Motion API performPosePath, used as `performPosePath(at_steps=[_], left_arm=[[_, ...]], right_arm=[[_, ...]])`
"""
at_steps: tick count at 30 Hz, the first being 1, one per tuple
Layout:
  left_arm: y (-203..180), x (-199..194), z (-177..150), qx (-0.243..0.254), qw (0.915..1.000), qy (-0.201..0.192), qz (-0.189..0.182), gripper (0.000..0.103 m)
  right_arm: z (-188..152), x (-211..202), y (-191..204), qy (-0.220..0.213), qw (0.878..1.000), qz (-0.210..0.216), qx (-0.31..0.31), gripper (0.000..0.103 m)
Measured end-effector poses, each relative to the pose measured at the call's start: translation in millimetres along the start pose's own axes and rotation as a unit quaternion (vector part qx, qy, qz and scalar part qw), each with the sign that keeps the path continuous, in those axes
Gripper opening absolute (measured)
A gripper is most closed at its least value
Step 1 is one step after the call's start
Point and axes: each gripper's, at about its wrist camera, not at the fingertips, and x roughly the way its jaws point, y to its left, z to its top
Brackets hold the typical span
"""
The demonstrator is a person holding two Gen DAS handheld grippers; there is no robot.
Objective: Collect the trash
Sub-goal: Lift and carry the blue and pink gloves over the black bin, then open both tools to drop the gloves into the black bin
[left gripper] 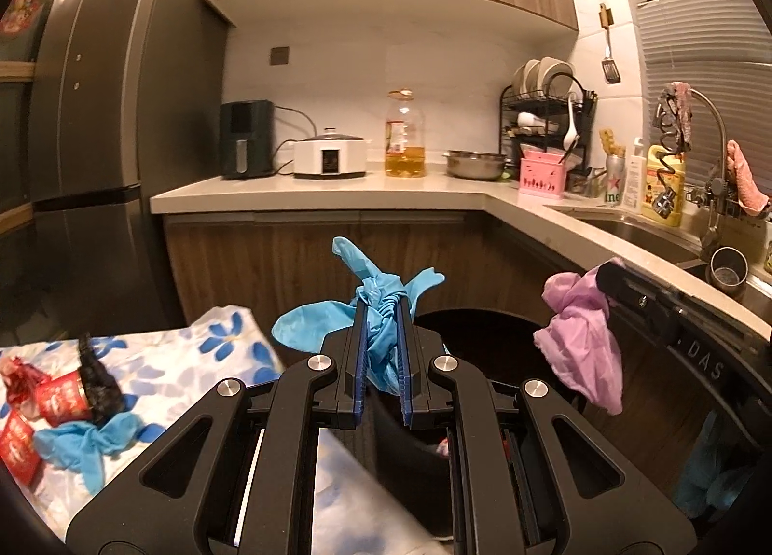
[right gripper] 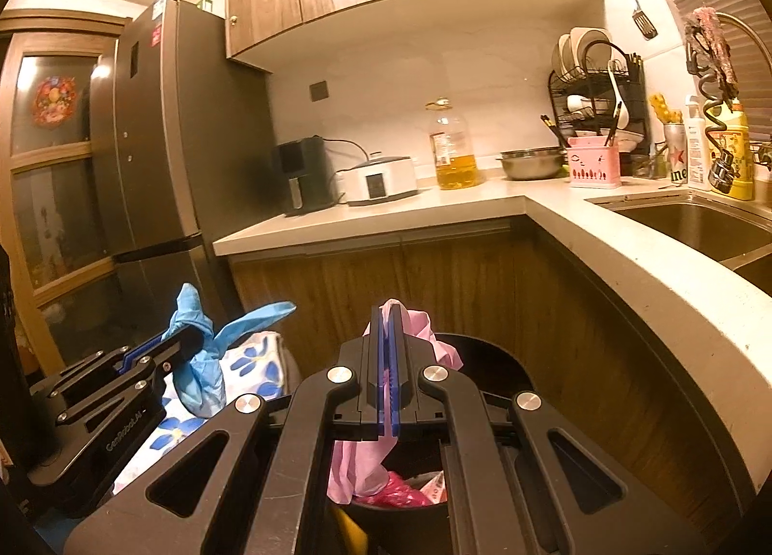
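Note:
My left gripper [left gripper: 382, 309] is shut on a crumpled blue glove [left gripper: 318, 323] and holds it over the near rim of a black trash bin [left gripper: 482, 338]. It also shows in the right wrist view [right gripper: 186, 335] with the blue glove [right gripper: 202, 376]. My right gripper [right gripper: 389, 313] is shut on a pink plastic bag [right gripper: 357, 463] that hangs above the bin [right gripper: 497, 371], which holds pink and red trash. In the left wrist view the pink bag [left gripper: 584, 342] hangs from the right gripper [left gripper: 605, 282].
A floral tablecloth [left gripper: 164, 362] at left carries a red cup [left gripper: 62, 398], a second blue glove [left gripper: 87, 444] and red wrappers [left gripper: 19, 446]. An L-shaped counter [left gripper: 337, 188] with appliances, an oil bottle [left gripper: 405, 135] and a sink [left gripper: 641, 231] stands behind; a fridge [left gripper: 96, 120] at left.

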Motion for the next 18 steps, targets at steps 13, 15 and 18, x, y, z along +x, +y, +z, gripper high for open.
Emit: performPosePath(at_steps=[13, 15, 18], left_arm=[[-24, 35, -3, 0.003, 0.9997, 0.014, -0.022, 0.010], [-25, 38, -3, 0.002, 0.9996, 0.016, -0.025, 0.010], [-27, 43, -5, 0.004, 0.9994, 0.018, -0.029, 0.010]], right_arm=[[-6, 14, -22, 0.009, 1.000, -0.013, 0.016, 0.002], [-7, 16, -25, 0.012, 1.000, -0.013, 0.018, 0.002], [-8, 19, -26, 0.015, 1.000, -0.013, 0.022, 0.003]])
